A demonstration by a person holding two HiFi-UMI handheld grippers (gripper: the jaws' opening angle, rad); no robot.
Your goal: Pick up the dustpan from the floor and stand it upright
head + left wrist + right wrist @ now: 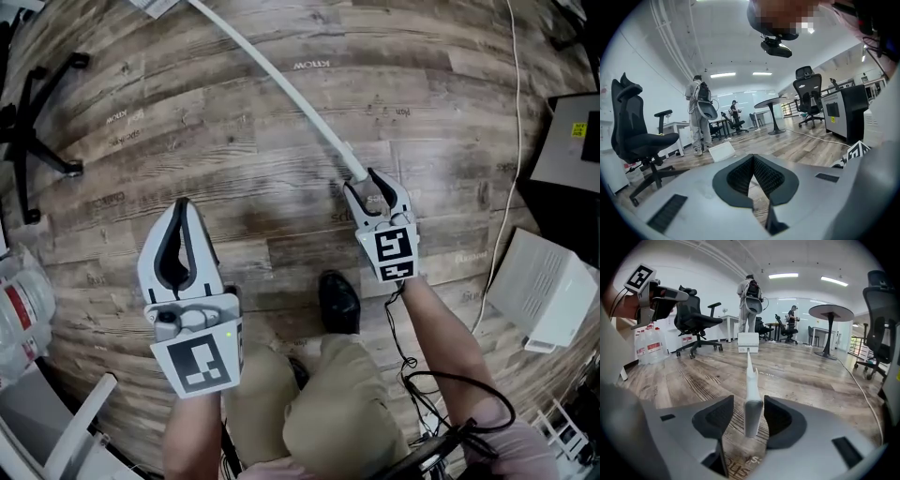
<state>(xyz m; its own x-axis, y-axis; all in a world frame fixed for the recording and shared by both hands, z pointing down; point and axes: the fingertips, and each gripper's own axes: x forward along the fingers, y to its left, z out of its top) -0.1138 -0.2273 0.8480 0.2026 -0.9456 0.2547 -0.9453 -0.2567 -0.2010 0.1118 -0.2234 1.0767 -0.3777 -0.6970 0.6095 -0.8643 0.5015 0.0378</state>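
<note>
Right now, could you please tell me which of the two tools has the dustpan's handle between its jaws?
The right tool: the white dustpan handle stands between its parted jaws, not yet gripped. The left tool is shut on nothing.

An open-plan office: black swivel chairs, desks, round table, ceiling strip lights, wood-plank floor.

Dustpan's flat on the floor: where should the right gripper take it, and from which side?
Take the handle near its free end, coming along its length from your side. It is slim and lies along the floor, with the pan at the far end. The right gripper has its fingers astride that end, not yet closed.
</note>
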